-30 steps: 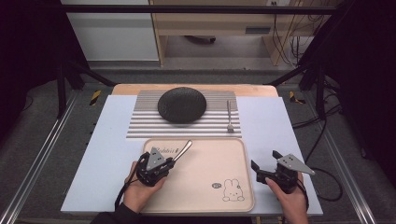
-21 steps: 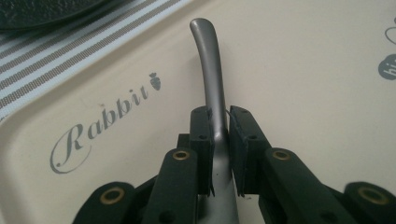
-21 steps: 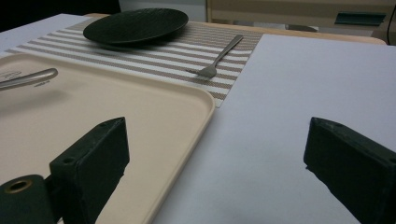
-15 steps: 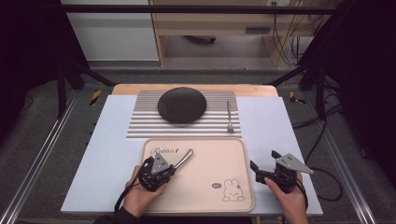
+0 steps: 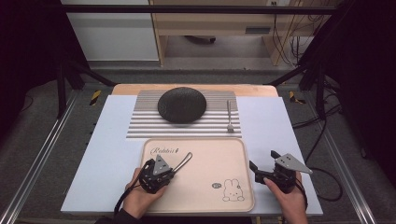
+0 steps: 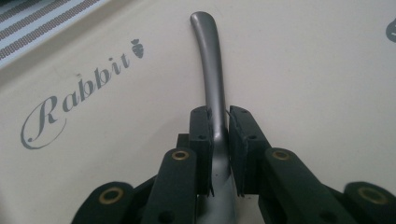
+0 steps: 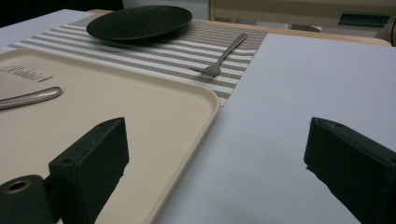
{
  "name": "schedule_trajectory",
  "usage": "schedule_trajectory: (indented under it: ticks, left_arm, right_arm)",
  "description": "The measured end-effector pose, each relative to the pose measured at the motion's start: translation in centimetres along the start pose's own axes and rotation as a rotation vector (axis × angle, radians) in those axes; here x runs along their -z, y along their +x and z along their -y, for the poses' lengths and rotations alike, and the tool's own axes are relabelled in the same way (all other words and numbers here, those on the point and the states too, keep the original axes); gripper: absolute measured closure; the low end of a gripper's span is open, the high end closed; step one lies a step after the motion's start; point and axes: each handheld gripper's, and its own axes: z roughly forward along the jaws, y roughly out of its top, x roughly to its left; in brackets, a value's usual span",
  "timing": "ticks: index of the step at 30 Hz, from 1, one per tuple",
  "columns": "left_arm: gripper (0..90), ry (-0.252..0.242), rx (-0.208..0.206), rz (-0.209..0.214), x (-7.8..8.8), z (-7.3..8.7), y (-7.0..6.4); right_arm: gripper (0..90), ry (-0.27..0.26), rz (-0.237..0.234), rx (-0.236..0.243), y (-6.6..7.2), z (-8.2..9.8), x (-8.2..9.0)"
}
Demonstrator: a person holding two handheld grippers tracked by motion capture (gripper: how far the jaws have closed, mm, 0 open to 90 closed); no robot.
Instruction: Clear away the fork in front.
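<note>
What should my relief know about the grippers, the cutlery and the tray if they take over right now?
Left gripper: shut on the metal utensil handle, held over the beige tray; its head end is hidden behind the jaws.
Right gripper: open, nothing between the jaws, by the tray's right edge over the white board.
Done: black plate and fork are on the striped mat.
Left: probably set the held utensil on the mat beside the plate.
</note>
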Motion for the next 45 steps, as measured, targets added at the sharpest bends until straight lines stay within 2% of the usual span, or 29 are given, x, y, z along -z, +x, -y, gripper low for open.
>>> schedule_trajectory:
  ticks: [7,15,16,17,18,20,22,23,24,25,27,30,31,32,33,36,38,45]
  left_arm:
    - [80.0,0.017,0.012,0.011,0.2,0.6,-0.3]
    - [79.8,0.008,0.034,0.019,0.6,1.0,-0.4]
    - [79.7,-0.001,0.04,0.026,0.6,1.1,-0.3]
    - [76.4,-0.036,0.062,0.029,0.7,1.1,-0.1]
    - [74.3,-0.036,0.062,0.029,0.7,1.1,-0.1]
    - [80.5,-0.106,0.064,0.055,1.3,0.4,0.0]
    - [87.8,-0.118,0.051,0.06,1.3,0.1,-0.1]
    - [90.0,-0.115,0.026,0.055,1.1,-0.7,-0.4]
    - [90.0,-0.115,0.026,0.055,1.1,-0.7,-0.4]
    - [90.0,-0.114,0.031,0.072,0.7,-1.1,-0.6]
    - [90.0,-0.083,0.007,0.079,-0.4,-1.6,-1.0]
    - [90.0,-0.057,0.004,0.086,-1.1,-1.6,-1.2]
    - [90.0,-0.04,-0.007,0.066,-1.3,-1.6,-1.3]
    - [90.0,-0.04,-0.007,0.066,-1.3,-1.6,-1.3]
    - [90.0,-0.022,-0.017,0.036,-1.6,-1.5,-1.1]
    - [90.0,-0.02,-0.019,0.031,-1.8,-1.5,-0.9]
    - [90.0,-0.015,-0.029,-0.005,-1.9,-1.5,-0.6]
    - [90.0,0.001,-0.006,-0.011,-2.2,-1.4,0.6]
  right_arm:
    - [6.6,-0.003,0.001,-0.002,0.1,0.0,0.3]
    - [6.5,-0.001,-0.001,-0.006,0.1,0.1,0.1]
    - [6.4,-0.004,-0.003,-0.003,0.1,0.1,0.1]
    - [6.2,-0.002,-0.003,-0.006,0.1,0.1,0.2]
    - [6.2,-0.002,-0.003,-0.006,0.1,0.1,0.2]
    - [6.1,-0.005,0.007,-0.01,-0.1,0.2,0.2]
    - [6.1,-0.006,0.013,-0.014,-0.2,0.3,0.2]
    - [6.1,0.0,0.021,-0.025,-0.5,0.5,0.2]
    - [6.1,0.0,0.021,-0.025,-0.5,0.5,0.2]
    - [6.1,0.001,0.024,-0.024,-0.6,0.5,0.2]
    - [6.1,0.006,0.027,-0.026,-0.8,0.6,0.1]
    - [6.1,0.005,0.028,-0.026,-0.7,0.6,0.2]
    - [6.1,0.005,0.029,-0.027,-0.7,0.6,0.2]
    - [6.1,0.006,0.03,-0.023,-0.7,0.6,0.2]
    - [6.2,0.009,0.031,-0.022,-0.7,0.7,0.1]
    - [6.2,0.016,0.032,-0.023,-0.7,0.7,0.0]
    - [6.2,0.022,0.036,-0.019,-0.7,0.8,-0.1]
    - [6.2,0.028,0.037,-0.017,-0.7,0.8,-0.2]
